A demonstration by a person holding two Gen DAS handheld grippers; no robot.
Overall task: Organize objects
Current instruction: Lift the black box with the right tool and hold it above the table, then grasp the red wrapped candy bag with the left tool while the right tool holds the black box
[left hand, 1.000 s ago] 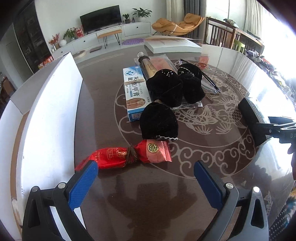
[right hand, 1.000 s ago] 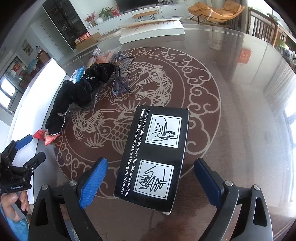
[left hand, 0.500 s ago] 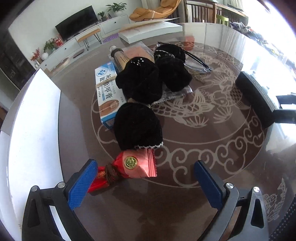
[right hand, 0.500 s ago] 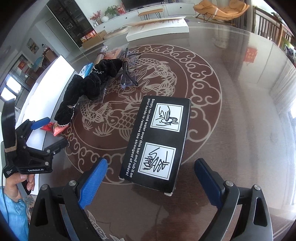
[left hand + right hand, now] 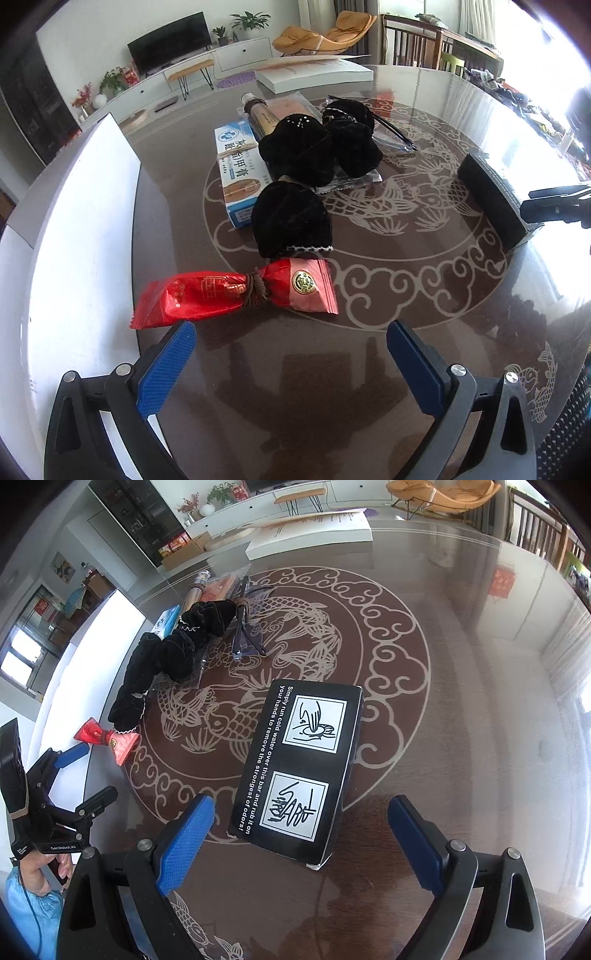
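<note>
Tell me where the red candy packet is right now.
In the left wrist view the red candy packet lies on the table just ahead of the open left gripper, beside the white board and below the nearest black pouch.

We see bright daylight flooding in from the right of the left tongs (image 5: 290, 363), washing out that edge; the glossy counter (image 5: 480, 709) carries pale glare beyond the right tongs (image 5: 301, 836); fisheye bending curves every border, darkening the corners; focus stays sharp.

the candy packet (image 5: 236, 295) lies just before the velvet pouches (image 5: 295, 184). the carton (image 5: 236, 173) sits left of them, the instruction box (image 5: 299, 768) far right.
</note>
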